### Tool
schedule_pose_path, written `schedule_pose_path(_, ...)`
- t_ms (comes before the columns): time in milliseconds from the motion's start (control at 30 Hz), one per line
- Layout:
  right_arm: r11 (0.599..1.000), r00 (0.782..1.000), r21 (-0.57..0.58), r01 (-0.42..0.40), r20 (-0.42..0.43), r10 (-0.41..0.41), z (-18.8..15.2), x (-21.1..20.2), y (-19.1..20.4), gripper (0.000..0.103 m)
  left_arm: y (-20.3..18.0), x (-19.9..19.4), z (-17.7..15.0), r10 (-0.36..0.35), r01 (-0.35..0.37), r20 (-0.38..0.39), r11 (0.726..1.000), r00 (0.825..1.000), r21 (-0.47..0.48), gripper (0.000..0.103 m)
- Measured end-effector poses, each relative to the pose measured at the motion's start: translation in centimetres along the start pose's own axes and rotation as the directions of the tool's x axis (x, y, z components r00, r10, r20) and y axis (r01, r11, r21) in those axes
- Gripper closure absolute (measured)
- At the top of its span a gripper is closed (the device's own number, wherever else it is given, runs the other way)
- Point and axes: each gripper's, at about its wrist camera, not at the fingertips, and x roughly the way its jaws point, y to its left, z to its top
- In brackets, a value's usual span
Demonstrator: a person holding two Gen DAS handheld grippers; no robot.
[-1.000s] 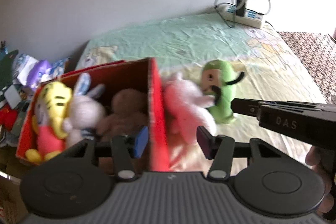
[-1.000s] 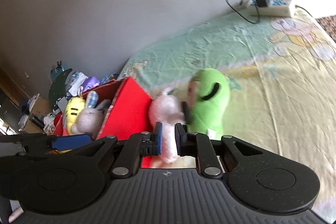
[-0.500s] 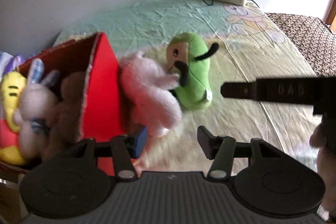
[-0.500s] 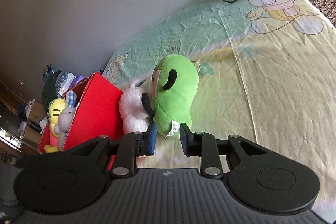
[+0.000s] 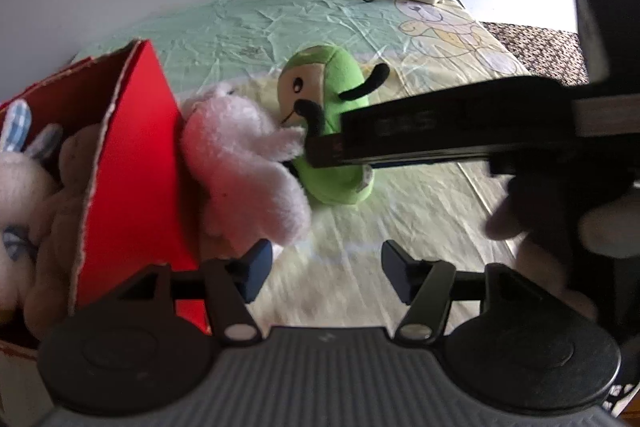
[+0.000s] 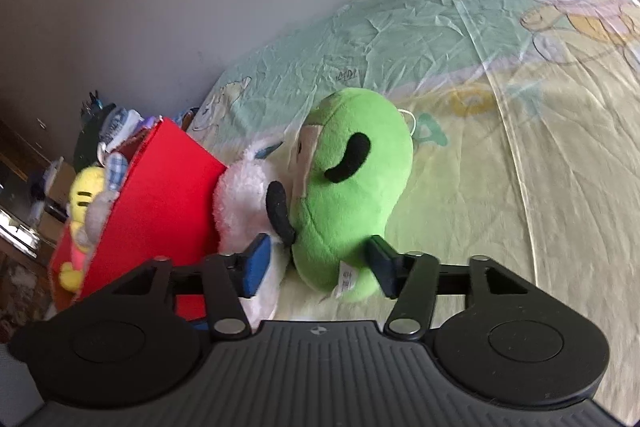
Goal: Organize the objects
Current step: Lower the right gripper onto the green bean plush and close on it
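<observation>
Straddling the green plush (image 6: 352, 195), the right gripper (image 6: 320, 263) is opening its jaws, which were shut a second ago; pads not pressing. Left gripper (image 5: 324, 267), widening and empty, now hangs lower beside the pink plush (image 5: 240, 167) leaning against the red box (image 5: 132, 155).

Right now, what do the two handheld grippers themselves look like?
Both are matte black. The left gripper and right gripper each have two angled link arms with silver pivot pins, blue finger pads, round black discs either side and a ribbed grey front plate. The right one's side bar carries faint blurred lettering.
</observation>
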Motion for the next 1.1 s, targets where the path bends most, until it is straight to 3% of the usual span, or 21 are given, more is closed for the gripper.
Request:
schedule_pose_path(100, 1.0, 1.0, 0.009, 0.002, 0.004, -0.002, 0.2, 0.5, -0.5, 0.043, 0.1, 0.2, 0.1, 0.004, -0.004, 0.001, 1.0, 1.0, 0.014, 0.038)
schedule_pose_path(367, 0.993, 0.998, 0.108, -0.057, -0.014, 0.059, 0.3, 0.1, -2.6, 0.058, 1.0, 0.8, 0.7, -0.025, 0.025, 0.0, 1.0, 1.0, -0.006, 0.038)
schedule_pose_path(667, 0.968, 0.991, 0.222, -0.118, -0.04, 0.13, -1.1, -3.8, -5.0, 0.059, 1.1, -0.6, 0.1, -0.102, 0.102, 0.024, 0.995, 0.994, 0.022, 0.038)
schedule_pose_path(867, 0.952, 0.988, 0.281, -0.124, -0.052, 0.144, -4.4, -7.1, -5.7, 0.058, 1.4, -1.7, -0.8, -0.189, 0.189, 0.026, 0.982, 0.982, 0.011, 0.038)
schedule_pose_path(1100, 0.945, 0.985, 0.305, -0.118, -0.084, 0.15, -8.4, -9.5, -5.3, 0.058, 1.3, -2.4, -2.0, -0.306, 0.306, 0.011, 0.952, 0.952, -0.009, 0.039)
